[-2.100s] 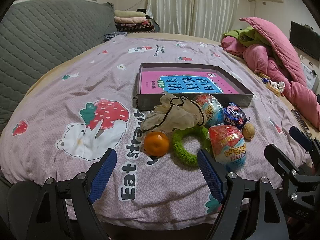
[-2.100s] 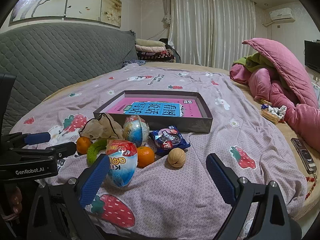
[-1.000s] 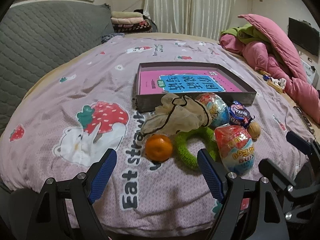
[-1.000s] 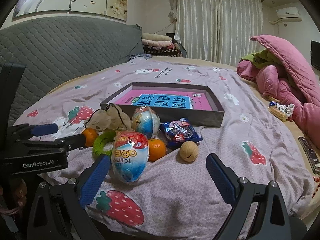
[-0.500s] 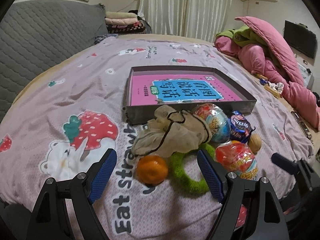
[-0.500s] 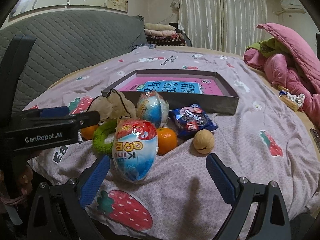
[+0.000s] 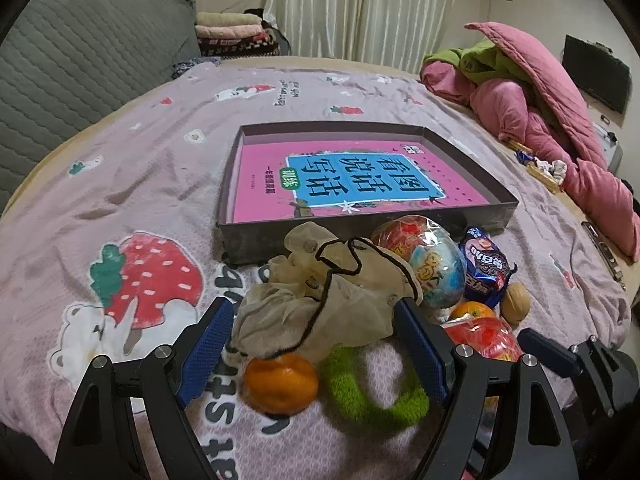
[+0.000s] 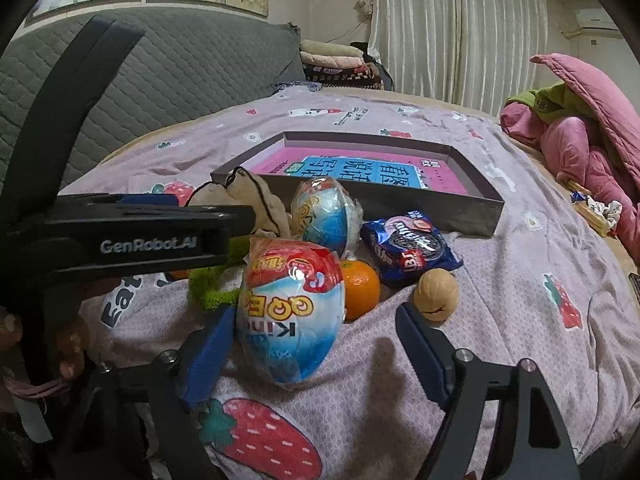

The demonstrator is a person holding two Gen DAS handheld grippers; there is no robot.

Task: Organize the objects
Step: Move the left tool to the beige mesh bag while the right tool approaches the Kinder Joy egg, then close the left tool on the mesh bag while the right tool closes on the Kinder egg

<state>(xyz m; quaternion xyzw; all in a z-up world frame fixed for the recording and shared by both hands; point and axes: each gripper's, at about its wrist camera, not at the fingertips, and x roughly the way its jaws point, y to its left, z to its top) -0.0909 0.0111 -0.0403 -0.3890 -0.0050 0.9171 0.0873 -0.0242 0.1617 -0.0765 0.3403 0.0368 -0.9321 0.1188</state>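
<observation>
A pile of objects lies on the bed in front of a grey tray (image 7: 472,216) that holds a pink book (image 7: 348,184). My left gripper (image 7: 316,344) is open, its fingers either side of a beige drawstring pouch (image 7: 320,304), an orange (image 7: 280,382) and a green ring (image 7: 372,396). My right gripper (image 8: 316,356) is open, with a large wrapped egg (image 8: 290,314) just inside its left finger. Behind lie a second wrapped egg (image 8: 322,214), another orange (image 8: 360,290), a blue snack packet (image 8: 408,248) and a walnut (image 8: 436,294).
The bed has a pink strawberry-print cover (image 7: 140,168). A grey padded headboard (image 7: 80,68) runs along the left. Pink and green bedding (image 7: 540,120) is heaped at the right. A remote (image 7: 604,248) lies near the right edge. Folded towels (image 7: 232,32) sit at the back.
Both grippers have moved forward toward the pile. The left now reaches around the pouch, orange and ring. The right has closed in on the large egg.
</observation>
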